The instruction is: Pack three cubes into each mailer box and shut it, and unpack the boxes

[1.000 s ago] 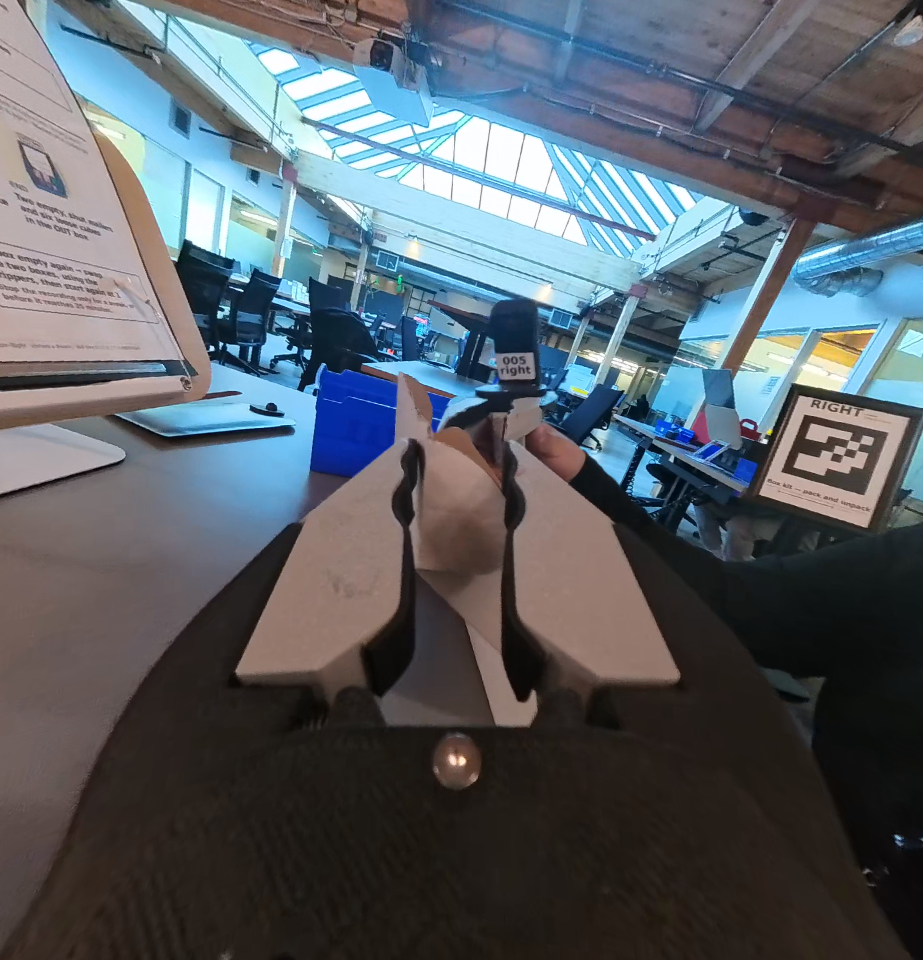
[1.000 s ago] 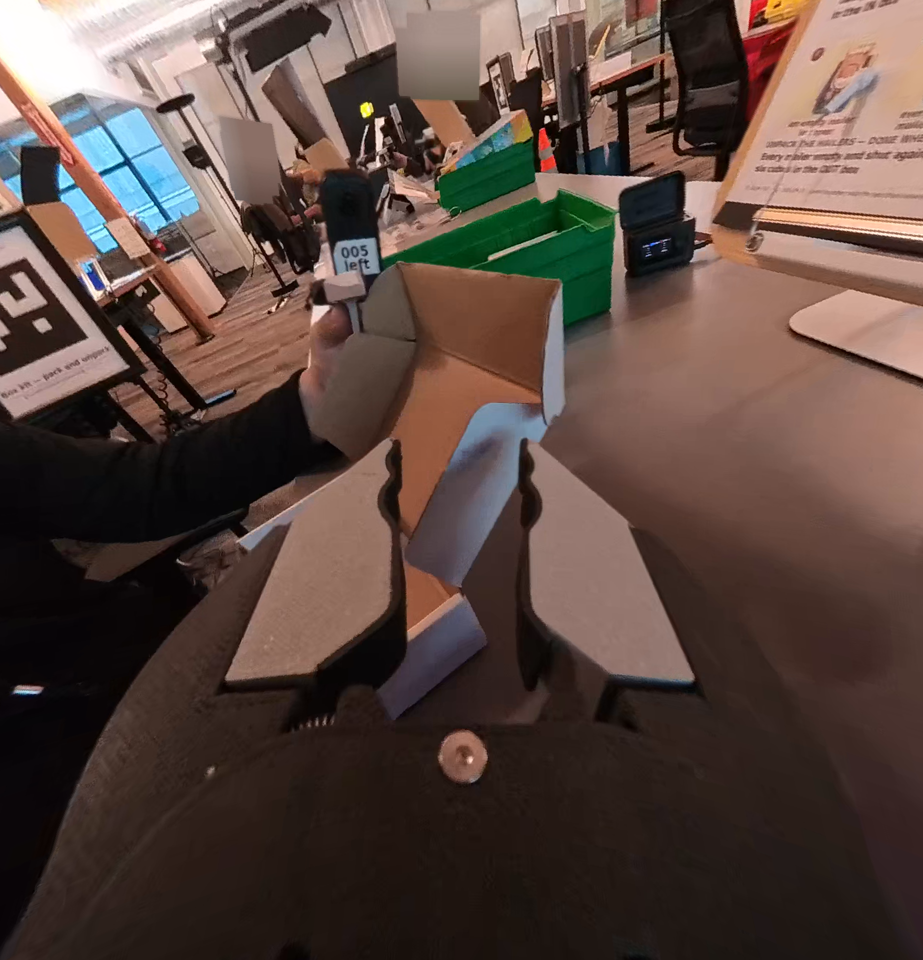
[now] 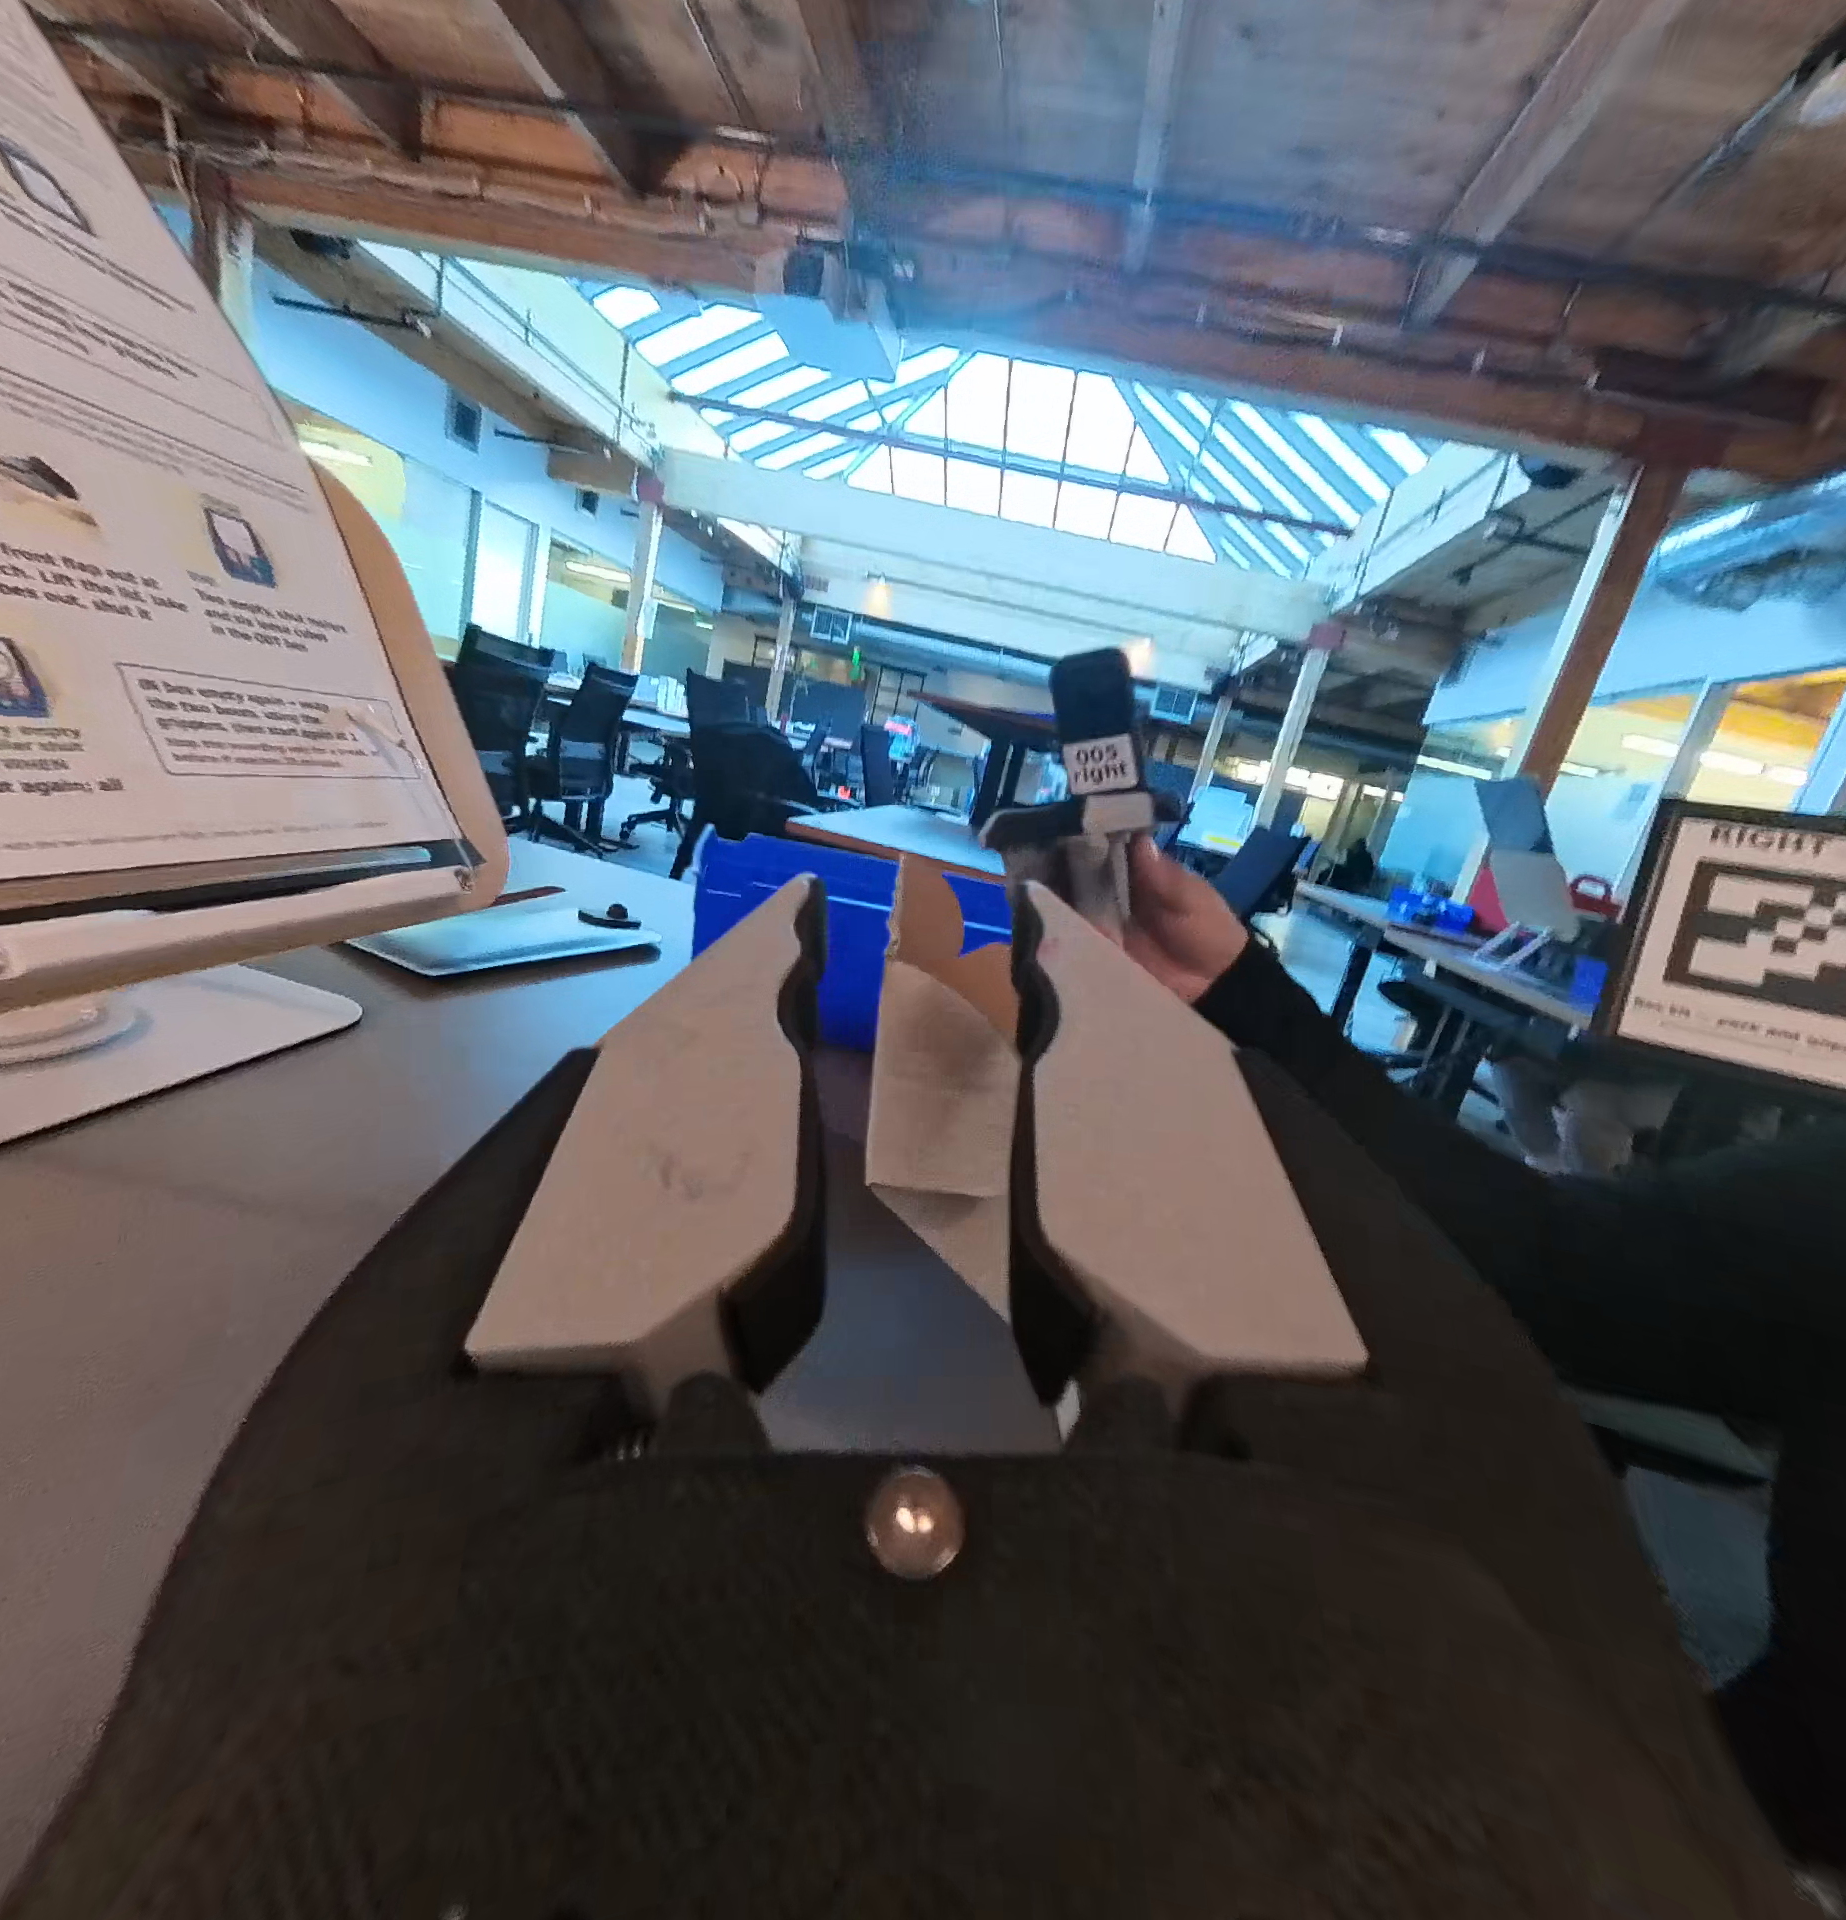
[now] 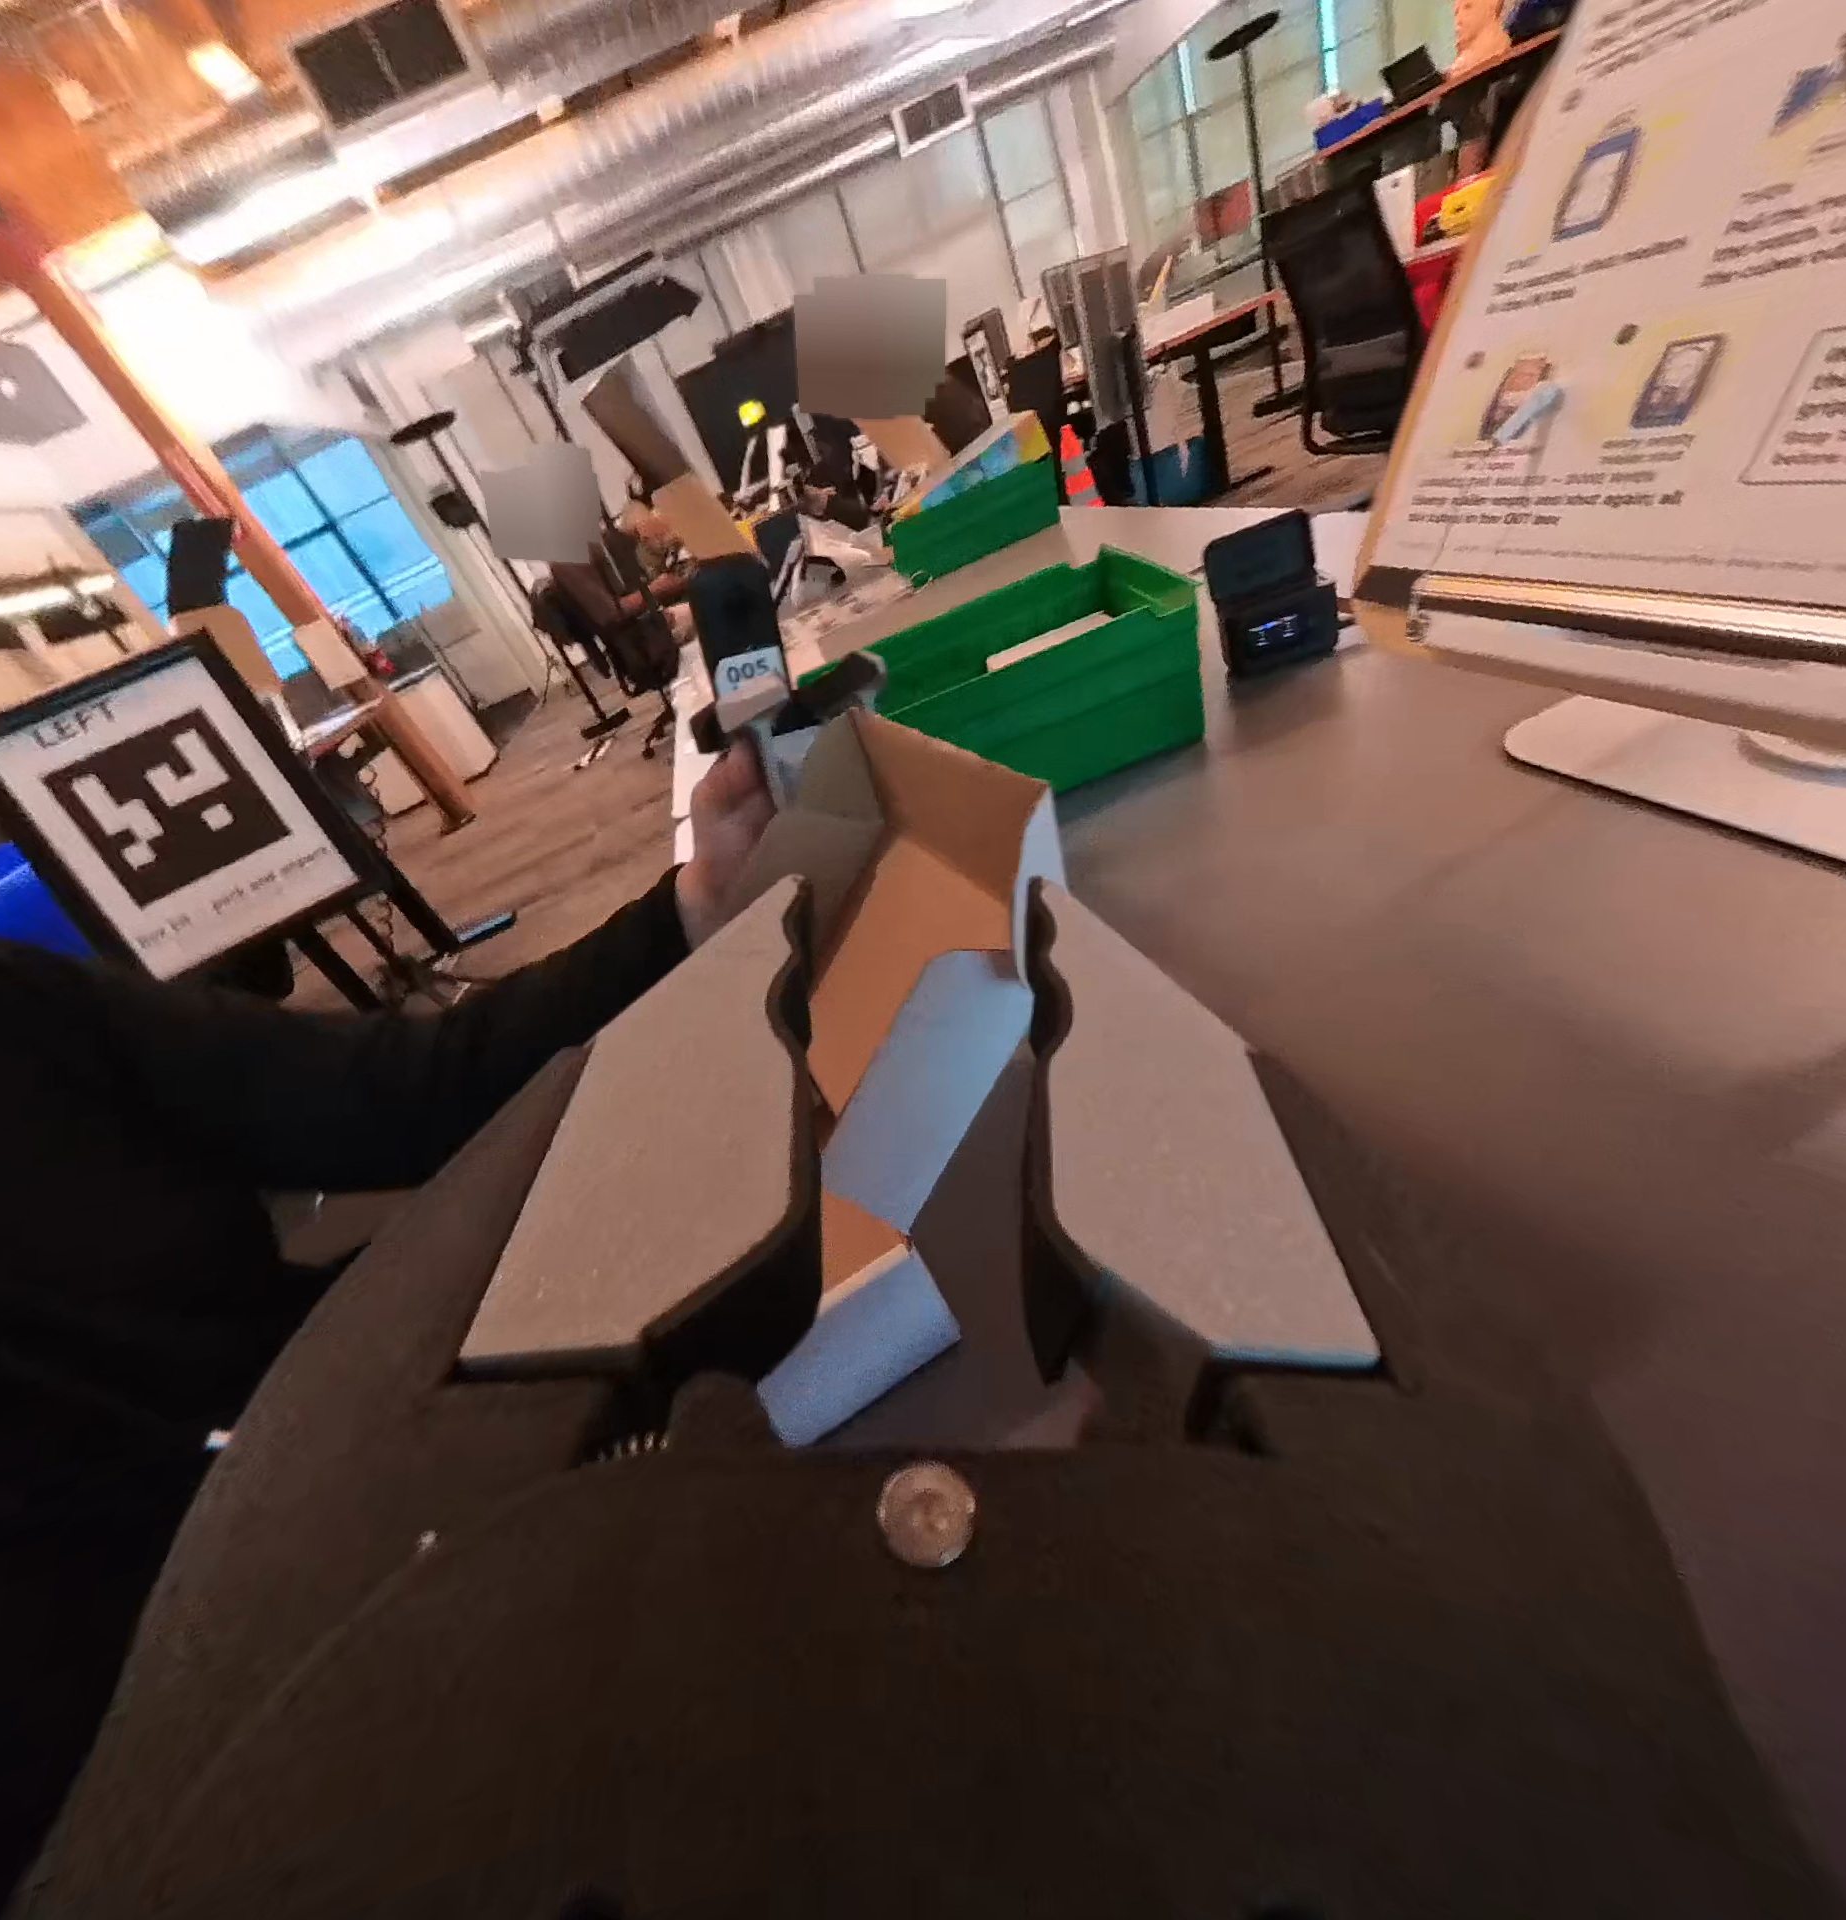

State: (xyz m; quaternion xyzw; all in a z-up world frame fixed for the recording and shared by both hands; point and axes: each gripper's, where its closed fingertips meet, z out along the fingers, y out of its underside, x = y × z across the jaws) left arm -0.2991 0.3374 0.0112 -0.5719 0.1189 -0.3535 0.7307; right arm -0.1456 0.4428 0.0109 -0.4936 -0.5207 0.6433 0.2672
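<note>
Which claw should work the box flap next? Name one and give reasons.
Left, probably. The left claw is open with the flap standing between its fingers, so it only needs to close. The right claw straddles the box body and can steady it.

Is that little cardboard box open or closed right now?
Open. In the right wrist view the mailer box has its flaps spread, baring the brown inside; no cubes show there, though its lower part is hidden.
</note>
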